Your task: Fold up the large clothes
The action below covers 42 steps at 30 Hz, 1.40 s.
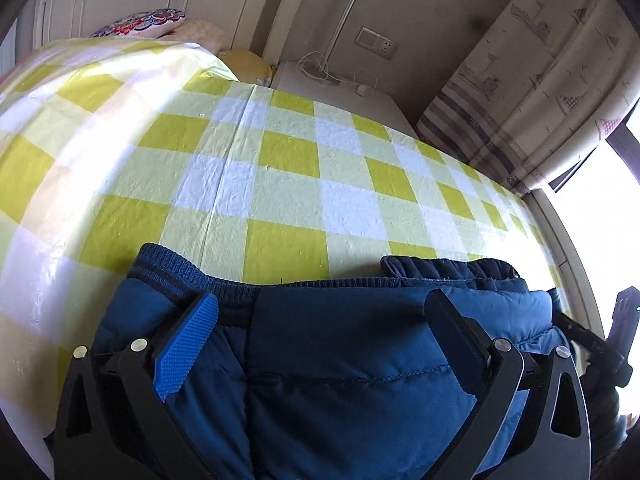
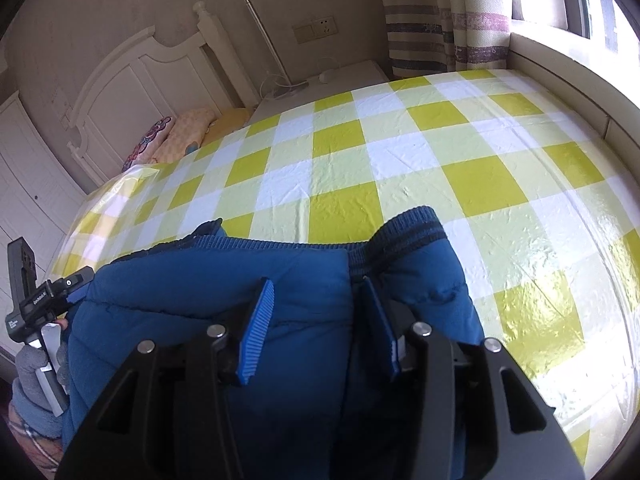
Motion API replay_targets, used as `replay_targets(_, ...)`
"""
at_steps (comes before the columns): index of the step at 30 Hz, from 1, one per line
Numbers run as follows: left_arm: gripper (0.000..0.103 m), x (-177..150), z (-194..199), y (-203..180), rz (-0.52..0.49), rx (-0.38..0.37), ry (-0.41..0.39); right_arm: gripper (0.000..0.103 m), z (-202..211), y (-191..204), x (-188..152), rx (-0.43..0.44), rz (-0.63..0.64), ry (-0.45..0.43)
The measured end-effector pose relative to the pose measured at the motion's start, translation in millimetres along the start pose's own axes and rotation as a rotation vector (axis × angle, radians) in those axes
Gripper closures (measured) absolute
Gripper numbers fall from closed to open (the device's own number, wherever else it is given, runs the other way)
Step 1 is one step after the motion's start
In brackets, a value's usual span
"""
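Jacket: a blue padded jacket [image 1: 340, 360] lies bunched at the near edge of the bed [image 1: 280, 160], its ribbed hem [image 1: 240, 284] turned toward the middle of the yellow checked cover
Left tool: the left tool [image 1: 320, 344] has its jaws spread wide over the jacket's quilted body; the fabric lies between the pads but neither pad presses it, so it holds nothing
Right tool: the right tool [image 2: 316, 336] has its jaws partly open, straddling a raised fold of the jacket near the ribbed band; the pads stand close to the fabric on either side, and I judge it is not yet clamped
Feel: soft and puffy, likely light for its bulk; the padding will spring back and resist a flat crease
Surface: the smooth shell looks slippery, so a shallow pinch may slide off
Where to grip: the ribbed hem or a stitched seam [image 1: 360, 378], which is thinner and firmer than the padded panels
Risk: a thick fold may puff out of the jaws, and the glossy bed cover may let the jacket skid when it is dragged
Surroundings: pillows [image 2: 180, 136] at the headboard, curtain [image 1: 540, 80] by the window
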State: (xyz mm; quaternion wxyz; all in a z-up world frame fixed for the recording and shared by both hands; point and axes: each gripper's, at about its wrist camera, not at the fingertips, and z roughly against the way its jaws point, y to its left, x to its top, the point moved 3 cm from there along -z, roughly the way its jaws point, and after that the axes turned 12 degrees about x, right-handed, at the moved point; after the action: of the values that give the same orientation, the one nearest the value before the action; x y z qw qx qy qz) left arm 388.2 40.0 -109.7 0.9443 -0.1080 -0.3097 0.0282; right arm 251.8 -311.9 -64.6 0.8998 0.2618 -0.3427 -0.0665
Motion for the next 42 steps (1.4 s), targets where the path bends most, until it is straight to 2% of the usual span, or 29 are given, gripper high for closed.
replay_targets(3,0.004,1.2,1.0,2.5,0.028,-0.047,0.003,0.053,1.7,-3.1,-0.1,0.036,-0.023,-0.006)
replay_targets(5,0.004,4.7,6.6,9.7,0.044,-0.052,0.012,0.051,3.2,0.8,0.8,0.038,-0.021,0.008)
replay_targets(7,0.004,6.6,23.4,10.3,0.035,0.023,-0.016,0.049,15.2,15.4,-0.3,-0.064,0.009,0.028)
replay_targets(8,0.004,4.7,36.4,7.0,0.009,0.05,-0.044,0.046,24.9,31.4,-3.3,-0.079,0.054,0.017)
replay_targets(11,0.004,-16.2,80.8,-20.3,-0.12,0.1,-0.103,0.031,48.3,95.1,-28.8,-0.018,0.269,0.011)
replay_targets(14,0.004,-51.7,110.9,-49.1,-0.223,0.145,-0.184,0.025,57.1,148.5,-71.6,0.012,0.454,0.044)
replay_targets(15,0.004,-65.7,110.1,-56.8,-0.249,0.175,-0.198,0.022,51.1,162.4,-92.0,0.031,0.505,0.082)
replay_targets(17,0.004,-88.8,84.3,-63.8,-0.298,0.237,-0.145,0.019,27.5,171.1,-120.3,-0.016,0.567,0.18)
replay_targets(18,0.004,-97.0,66.8,-64.0,-0.325,0.269,-0.105,0.016,20.9,173.6,-130.4,-0.051,0.614,0.163)
replay_targets(19,0.004,-101.1,56.7,-63.5,-0.334,0.272,-0.102,0.016,20.6,173.4,-131.9,-0.042,0.609,0.149)
replay_targets(22,0.004,-95.2,61.1,-54.1,-0.295,0.242,-0.078,0.016,25.9,169.2,-127.2,-0.031,0.574,0.161)
replay_targets(26,0.004,-97.8,94.6,-24.6,-0.238,0.256,-0.144,0.016,55.2,148.9,-120.0,-0.055,0.504,0.077)
replay_targets(28,0.004,-100.9,108.6,1.6,-0.203,0.298,-0.169,0.015,76.9,124.8,-117.3,-0.062,0.435,0.022)
replay_targets(30,0.004,-103.0,107.3,27.8,-0.156,0.337,-0.149,0.014,85.9,97.6,-119.6,-0.113,0.387,0.018)
replay_targets(31,0.004,-103.2,104.1,37.7,-0.124,0.321,-0.128,0.013,87.6,81.1,-121.8,-0.103,0.355,0.028)
replay_targets(32,0.004,-103.9,99.7,49.4,-0.076,0.272,-0.102,0.013,89.1,65.6,-125.5,-0.027,0.304,0.014)
replay_targets(33,0.004,-103.3,98.0,54.7,-0.05,0.243,-0.096,0.013,89.5,59.6,-126.6,0.01,0.282,-0.001)
replay_targets(34,0.004,-102.7,96.6,58.0,-0.034,0.229,-0.092,0.013,89.7,57.7,-128.8,0.02,0.281,-0.008)
replay_targets(37,0.004,-103.0,92.1,53.1,-0.062,0.266,-0.08,0.013,86.2,62.8,-127.3,-0.028,0.302,0.009)
replay_targets(39,0.004,-105.7,92.9,52.9,-0.06,0.265,-0.087,0.014,93.5,76.1,-128.9,-0.107,0.29,-0.005)
replay_targets(40,0.004,-105.9,93.8,54.7,-0.056,0.259,-0.09,0.014,97.5,87.7,-131.0,-0.104,0.307,-0.019)
replay_targets(42,0.004,-107.3,94.4,55.9,-0.048,0.25,-0.094,0.014,104.3,116.4,-142.6,-0.043,0.386,-0.053)
